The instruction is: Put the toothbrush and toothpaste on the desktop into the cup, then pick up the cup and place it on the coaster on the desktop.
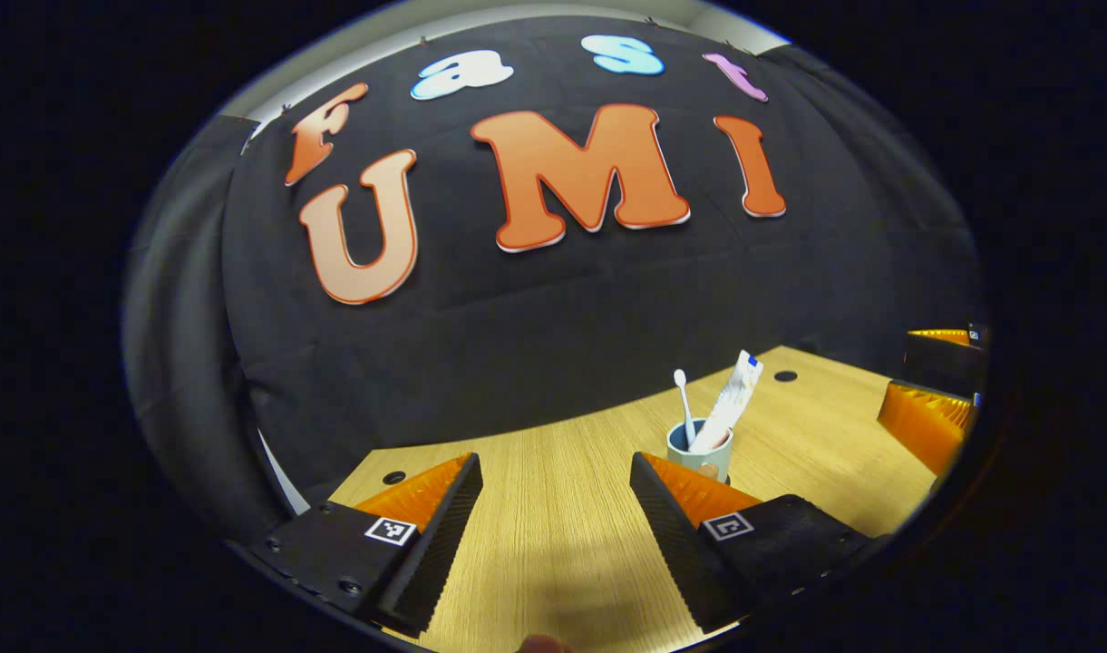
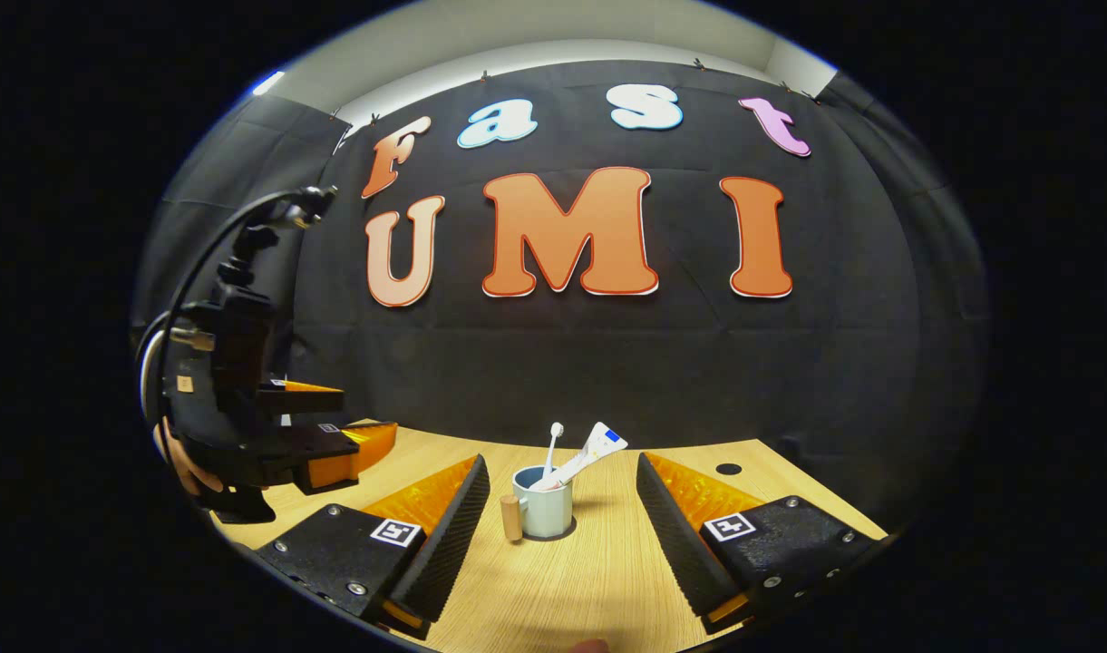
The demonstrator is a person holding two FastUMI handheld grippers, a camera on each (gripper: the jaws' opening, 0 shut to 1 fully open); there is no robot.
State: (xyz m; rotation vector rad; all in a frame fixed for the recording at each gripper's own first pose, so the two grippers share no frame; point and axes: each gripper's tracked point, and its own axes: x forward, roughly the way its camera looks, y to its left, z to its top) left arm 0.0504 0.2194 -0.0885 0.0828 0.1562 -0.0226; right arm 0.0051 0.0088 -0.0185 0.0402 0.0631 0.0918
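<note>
A pale blue cup (image 2: 544,510) with a wooden handle (image 2: 511,519) stands upright on the wooden desktop (image 2: 589,580). A white toothbrush (image 2: 553,444) and a white toothpaste tube (image 2: 594,451) lean inside it. My right gripper (image 2: 562,464) is open, with the cup a little ahead between its fingers and untouched. In the left gripper view the cup (image 1: 698,446) holds the toothbrush (image 1: 684,404) and the tube (image 1: 733,404), just past my right finger. My left gripper (image 1: 556,467) is open over bare wood. A thin dark edge shows under the cup; I cannot tell if it is the coaster.
At the left of the right gripper view a hand (image 2: 177,467) holds the left gripper (image 2: 364,410) above the desk's left end. The right gripper (image 1: 898,367) sits at the right edge of the left gripper view. Small dark holes (image 2: 728,469) (image 1: 393,477) mark the desk near the back wall.
</note>
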